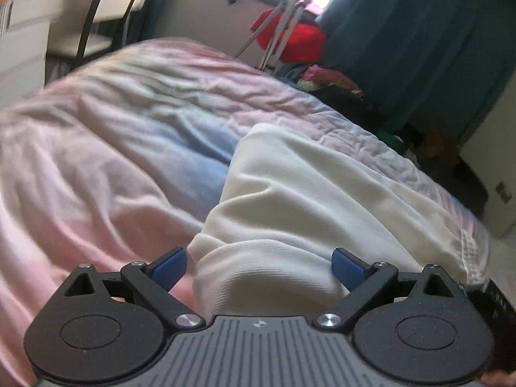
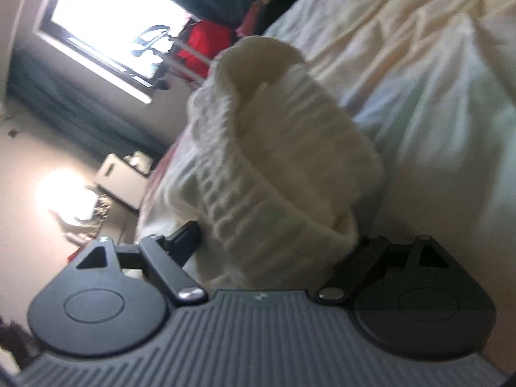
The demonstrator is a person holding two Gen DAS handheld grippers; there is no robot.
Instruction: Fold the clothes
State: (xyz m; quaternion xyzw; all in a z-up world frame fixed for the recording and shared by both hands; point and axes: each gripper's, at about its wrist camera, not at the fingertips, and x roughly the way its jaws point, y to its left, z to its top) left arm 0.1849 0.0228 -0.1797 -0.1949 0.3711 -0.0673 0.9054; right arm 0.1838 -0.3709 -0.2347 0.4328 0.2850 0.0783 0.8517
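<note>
A white knitted garment [image 1: 306,187] lies rumpled on the bed's pink and blue quilt [image 1: 113,135]. My left gripper [image 1: 259,267] is open wide just above it. Its blue pads [image 1: 169,267] stand either side of a bulging fold, apart from the cloth. In the right wrist view, the garment's ribbed band [image 2: 258,161] stands up in a loop, resting between the jaws of my right gripper [image 2: 274,245]. That gripper is open wide. Its left finger [image 2: 185,237] is clear of the cloth, while the right one is partly hidden behind the band.
Beyond the bed's far edge a metal stand [image 1: 280,22] carries red cloth [image 1: 300,42] under a bright window [image 2: 113,22]. A heap of coloured clothes [image 1: 329,80] and a dark teal curtain [image 1: 419,48] are at the right. White drawers [image 1: 22,51] stand at the left.
</note>
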